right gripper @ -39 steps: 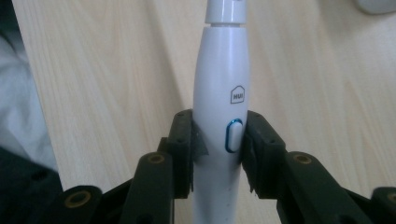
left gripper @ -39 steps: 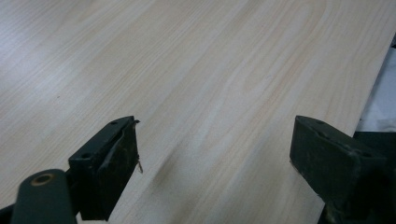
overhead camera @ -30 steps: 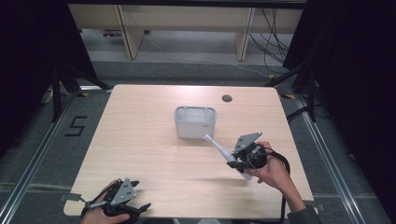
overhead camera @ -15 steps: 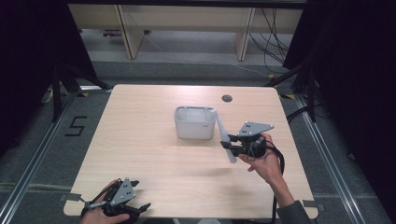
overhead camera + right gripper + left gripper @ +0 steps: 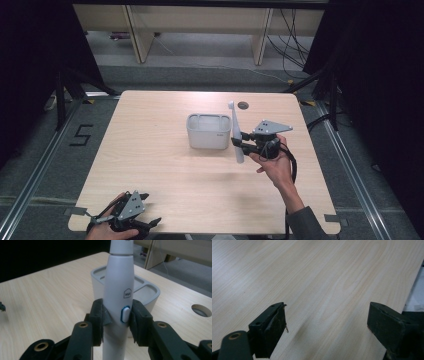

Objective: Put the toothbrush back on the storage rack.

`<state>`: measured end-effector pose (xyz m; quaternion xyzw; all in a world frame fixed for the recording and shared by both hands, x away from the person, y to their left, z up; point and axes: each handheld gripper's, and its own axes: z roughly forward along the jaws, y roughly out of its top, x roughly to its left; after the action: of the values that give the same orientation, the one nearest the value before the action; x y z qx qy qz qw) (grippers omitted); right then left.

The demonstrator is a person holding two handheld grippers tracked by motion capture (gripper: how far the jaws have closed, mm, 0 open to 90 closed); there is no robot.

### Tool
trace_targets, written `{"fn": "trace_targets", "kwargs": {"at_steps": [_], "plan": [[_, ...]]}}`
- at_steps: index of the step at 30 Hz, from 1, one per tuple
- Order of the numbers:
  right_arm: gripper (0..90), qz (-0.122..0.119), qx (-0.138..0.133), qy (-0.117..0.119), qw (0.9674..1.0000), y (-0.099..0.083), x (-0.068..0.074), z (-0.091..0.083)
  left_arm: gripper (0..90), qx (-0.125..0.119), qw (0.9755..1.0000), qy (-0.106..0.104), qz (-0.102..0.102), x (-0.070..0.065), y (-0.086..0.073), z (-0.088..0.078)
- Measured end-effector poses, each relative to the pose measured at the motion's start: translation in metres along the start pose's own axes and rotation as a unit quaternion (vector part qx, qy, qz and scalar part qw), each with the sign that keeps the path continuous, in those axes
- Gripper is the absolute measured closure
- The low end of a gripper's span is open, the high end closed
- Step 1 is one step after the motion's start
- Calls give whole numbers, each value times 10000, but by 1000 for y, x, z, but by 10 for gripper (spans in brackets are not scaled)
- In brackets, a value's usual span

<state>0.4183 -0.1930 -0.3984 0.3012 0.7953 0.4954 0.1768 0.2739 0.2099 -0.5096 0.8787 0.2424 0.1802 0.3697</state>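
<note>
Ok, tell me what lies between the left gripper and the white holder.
Only bare wooden table. In the high view, nothing sits between the left gripper at the near edge and the white holder.

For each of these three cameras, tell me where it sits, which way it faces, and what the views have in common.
High view: above the person's side, facing forward and down on the table; both forearms and each hand-held gripper enter from below.
Left gripper view: rides the left hand-held gripper, facing bare tabletop past its open jaws.
Right gripper view: rides the right hand-held gripper, facing the electric toothbrush it clamps upright.
Shared: high and right gripper views both show toothbrush and white holder.
</note>
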Motion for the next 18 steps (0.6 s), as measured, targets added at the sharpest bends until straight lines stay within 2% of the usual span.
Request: {"fn": "trace_targets", "kwargs": {"at_steps": [1,2,5,6,8,11,12,13,17,18], "plan": [[666,0,0,0,10000,0,0,0,148,-7,10000,-10,-45,-1,0,0],[666,115,-31,6,9999,4,0,0,148,-7,10000,-8,-2,0,0,0],[666,65,-133,-75,9999,7,-3,1,148,-10,10000,1,-9,0,0,0],[666,130,-171,-43,9998,9,-4,2,148,-21,10000,2,-70,-1,0,1],[666,254,-247,3,9994,15,-6,3,148,10,10000,22,-42,-1,0,0],[666,224,-292,-46,9993,21,-8,3,147,-7,10000,-9,-5,0,0,0],[666,318,-324,-5,9990,23,-8,4,148,28,10000,5,10,0,1,-1],[666,255,-326,-34,9991,26,-10,4,148,25,10000,4,9,0,0,0],[666,340,-419,-85,9985,37,-11,5,148,-9,10000,-10,-1,0,0,0],[666,258,-497,-100,9984,40,-12,6,148,14,10000,6,8,0,1,-1]]}}
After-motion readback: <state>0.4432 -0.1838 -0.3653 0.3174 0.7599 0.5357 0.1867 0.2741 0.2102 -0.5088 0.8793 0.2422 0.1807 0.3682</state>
